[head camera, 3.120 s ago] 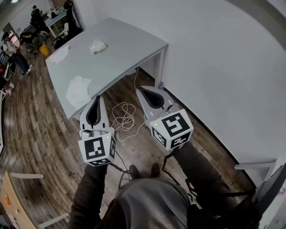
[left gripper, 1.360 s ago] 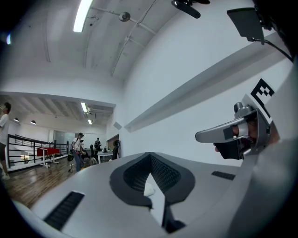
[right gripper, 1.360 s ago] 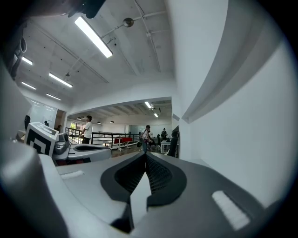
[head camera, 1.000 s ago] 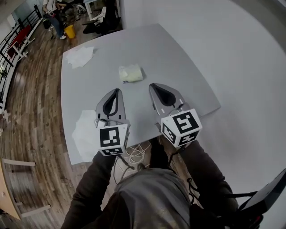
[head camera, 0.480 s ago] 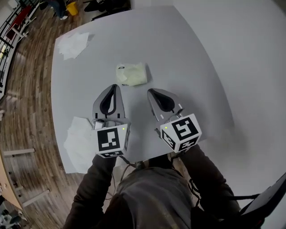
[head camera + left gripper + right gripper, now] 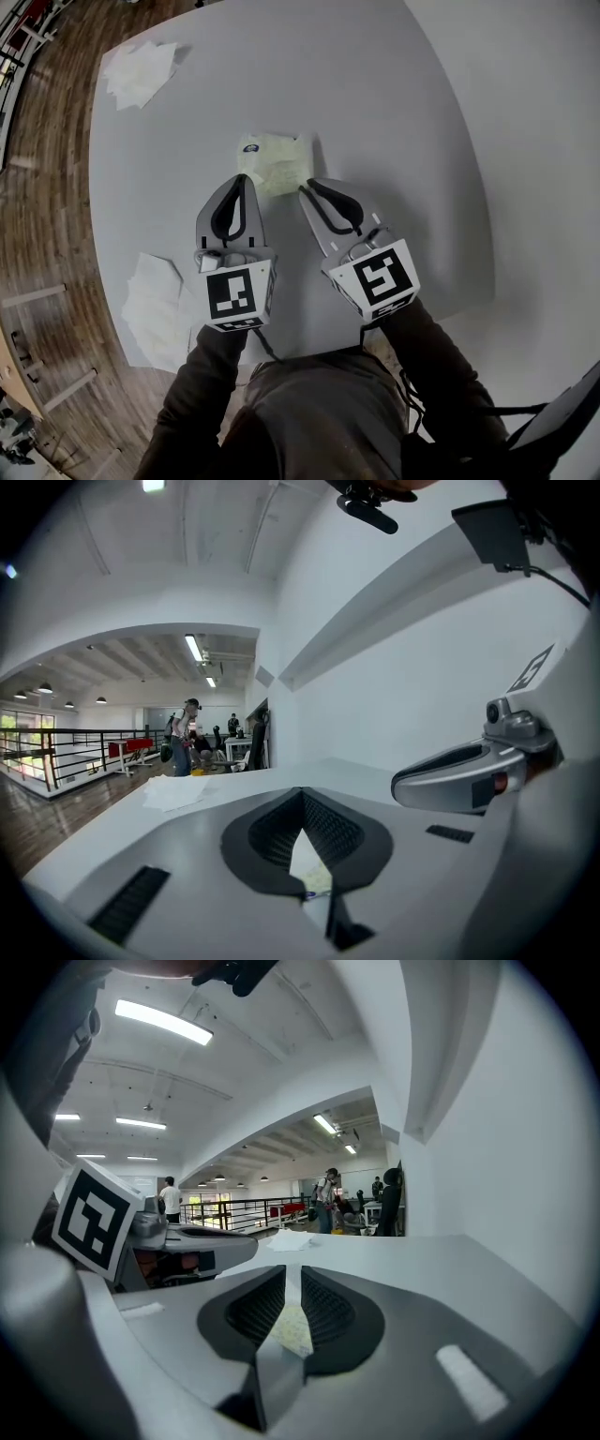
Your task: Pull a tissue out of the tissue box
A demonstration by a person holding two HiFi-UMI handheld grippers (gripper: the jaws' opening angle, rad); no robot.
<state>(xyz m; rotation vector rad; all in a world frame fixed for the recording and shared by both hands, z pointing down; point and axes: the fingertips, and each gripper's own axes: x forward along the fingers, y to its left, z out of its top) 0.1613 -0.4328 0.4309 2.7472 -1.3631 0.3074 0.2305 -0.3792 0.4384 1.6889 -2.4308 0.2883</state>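
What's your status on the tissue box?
Left gripper shut, empty. Right gripper opening, empty. Tissue box just ahead, not gripped. Nothing in the way.

Grey table [image 6: 375,112], far-corner sheets [image 6: 139,70], perhaps tissues

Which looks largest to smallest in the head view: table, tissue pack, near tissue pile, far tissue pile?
Largest first: table; near tissue pile; then far tissue pile and tissue pack look about alike, so unranked.
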